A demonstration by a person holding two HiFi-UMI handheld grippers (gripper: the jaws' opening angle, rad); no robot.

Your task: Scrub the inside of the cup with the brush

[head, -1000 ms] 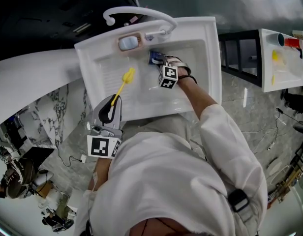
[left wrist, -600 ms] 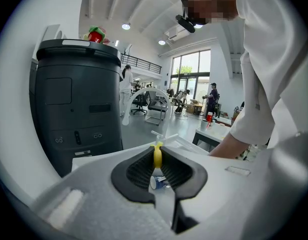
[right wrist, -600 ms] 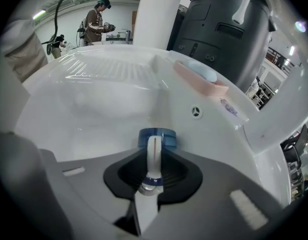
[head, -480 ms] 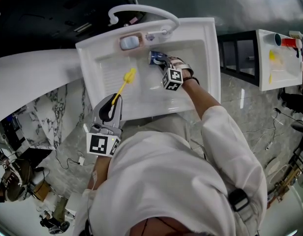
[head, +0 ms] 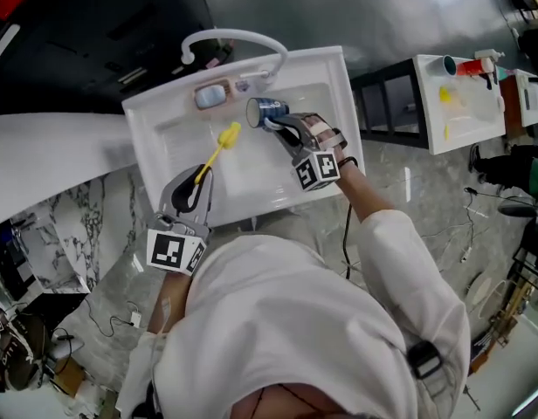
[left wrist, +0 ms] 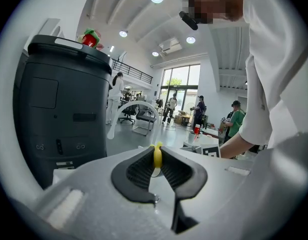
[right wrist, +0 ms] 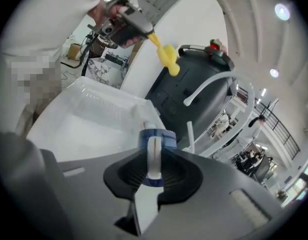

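1. The right gripper [head: 276, 122] is lifting the small blue cup with a white handle [head: 262, 112] out of the white moulded sink basin [head: 155, 138]. A second ago the cup was sitting low in the basin; now it is hanging above it, near the curved white tap [head: 234, 37].
2. The right gripper's jaws are clamping the cup's white handle edge-on, with the blue body just beyond the pads.
3. The cup is lying tilted in that grip, its open mouth facing the brush side in the head view.
4. The left gripper [head: 195, 190] is pinching the thin shaft of the yellow plastic brush [head: 225, 136]. The brush head is pointing out over the basin and is staying about where it was.
5. The pick-up is looking finished, but brush and cup are hanging apart, so scrubbing is not yet starting. Judging from this, the next move is bringing the brush head into the cup's mouth.
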